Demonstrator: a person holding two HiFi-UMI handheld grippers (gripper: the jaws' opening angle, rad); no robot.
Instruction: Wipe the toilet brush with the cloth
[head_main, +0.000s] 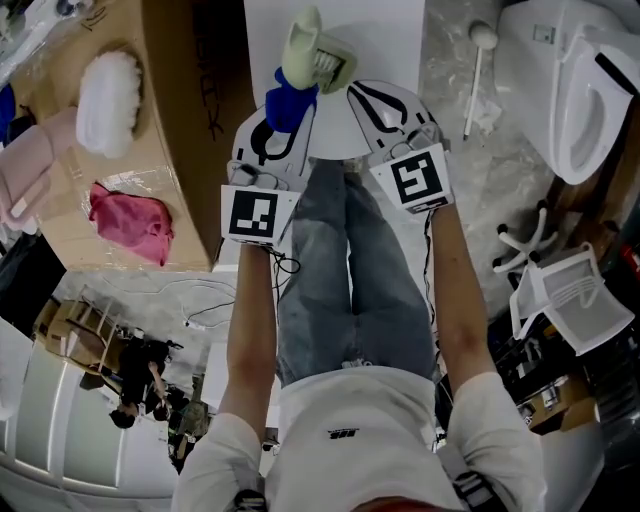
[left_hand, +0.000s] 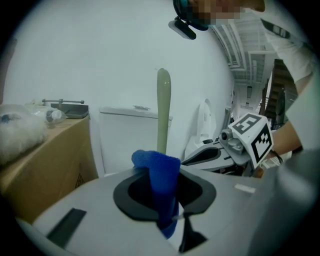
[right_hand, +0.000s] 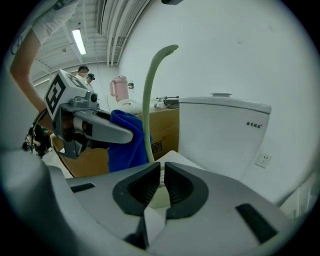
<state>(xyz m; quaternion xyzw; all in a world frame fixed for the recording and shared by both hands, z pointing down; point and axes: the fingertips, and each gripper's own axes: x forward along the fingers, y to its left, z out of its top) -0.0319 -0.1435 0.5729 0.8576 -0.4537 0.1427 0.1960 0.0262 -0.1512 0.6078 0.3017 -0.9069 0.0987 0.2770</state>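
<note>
The left gripper sits at the upper middle of the head view. Its 2 jaws are nearly together and pinch a blue cloth. In the left gripper view the cloth stands up out of the narrow gap between the pads and folds over at the top.

The right gripper lies just to the right of the left one. Its 2 jaws are closed to a thin slit on the lower part of the pale green toilet brush. In the right gripper view the brush handle rises from the jaws and curves over towards the upper middle of the frame.

In the head view the cloth lies just below and left of the brush and seems to touch it.

A white toilet fills the upper right corner. A cardboard box takes up the upper left. The person's legs in jeans run down the centre.
</note>
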